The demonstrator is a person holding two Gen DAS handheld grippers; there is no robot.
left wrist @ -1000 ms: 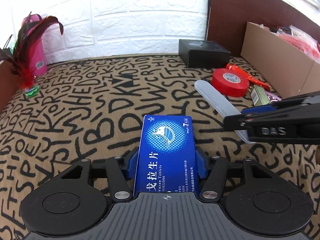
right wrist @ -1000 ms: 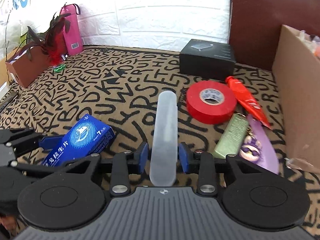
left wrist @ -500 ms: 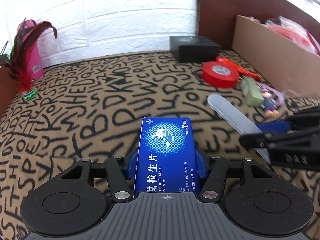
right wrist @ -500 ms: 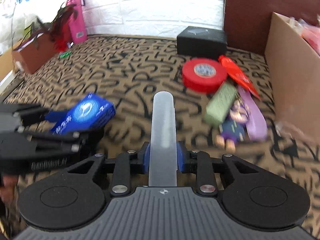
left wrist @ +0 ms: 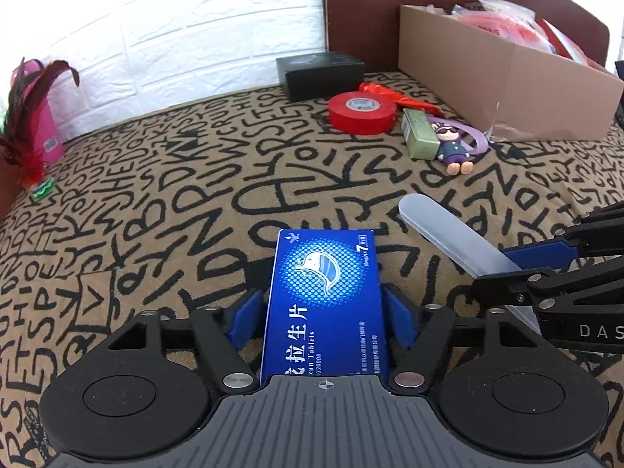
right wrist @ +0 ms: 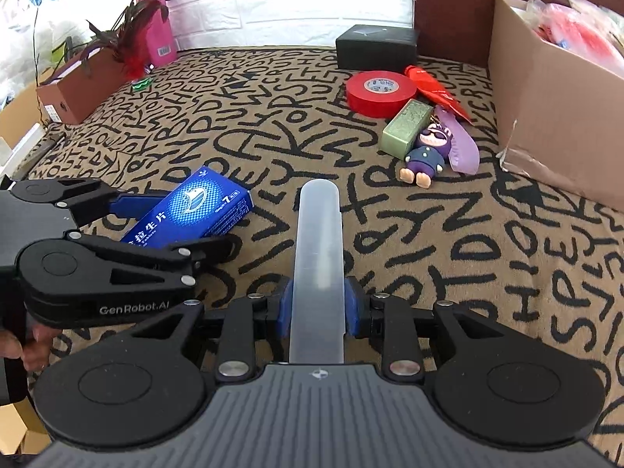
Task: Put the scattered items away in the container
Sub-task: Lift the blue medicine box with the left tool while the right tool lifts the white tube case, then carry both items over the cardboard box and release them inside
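My left gripper is shut on a blue tablet box and holds it above the lettered cloth; the gripper and box also show at the left of the right wrist view. My right gripper is shut on a frosted clear plastic case, also seen in the left wrist view. The cardboard box container stands at the far right, partly filled with bags. Red tape, a green box and a toy figure lie near it.
A black box sits at the back by the wall. A red packet and a purple strap lie beside the tape. A brown box with red feathers and a pink bag stand at the back left.
Both grippers have pulled back and risen with their items still held. The cardboard box and the toy figure now show more fully at the right.
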